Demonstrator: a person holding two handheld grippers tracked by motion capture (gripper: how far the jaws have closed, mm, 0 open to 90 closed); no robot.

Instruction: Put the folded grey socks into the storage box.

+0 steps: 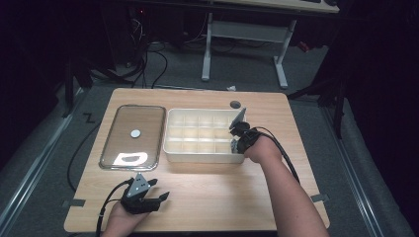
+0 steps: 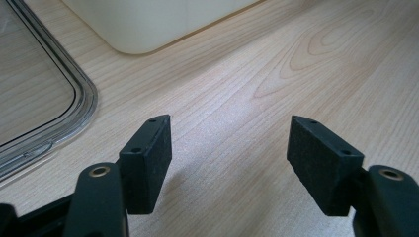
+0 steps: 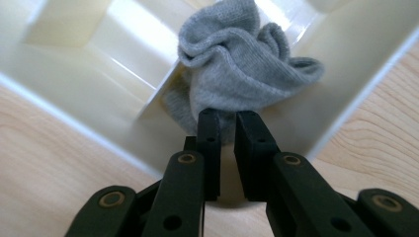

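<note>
A crumpled grey sock (image 3: 237,64) lies in a corner compartment of the white divided box (image 3: 74,98). My right gripper (image 3: 228,118) points down into that compartment, its jaws a narrow gap apart and their tips at the sock's lower edge. From above, the right gripper (image 1: 236,143) hangs over the near right corner of the box (image 1: 197,154). My left gripper (image 1: 159,190) rests low over the table near its front left, jaws wide apart. In its own view the left gripper (image 2: 230,153) has bare wood between the pads.
A clear flat lid (image 1: 104,148) lies left of the box, with a small white disc (image 1: 135,133) on it; the lid's rim (image 2: 84,98) is close to my left gripper. A dark round hole (image 1: 235,104) sits behind the box. Bare wood stretches in front of the box.
</note>
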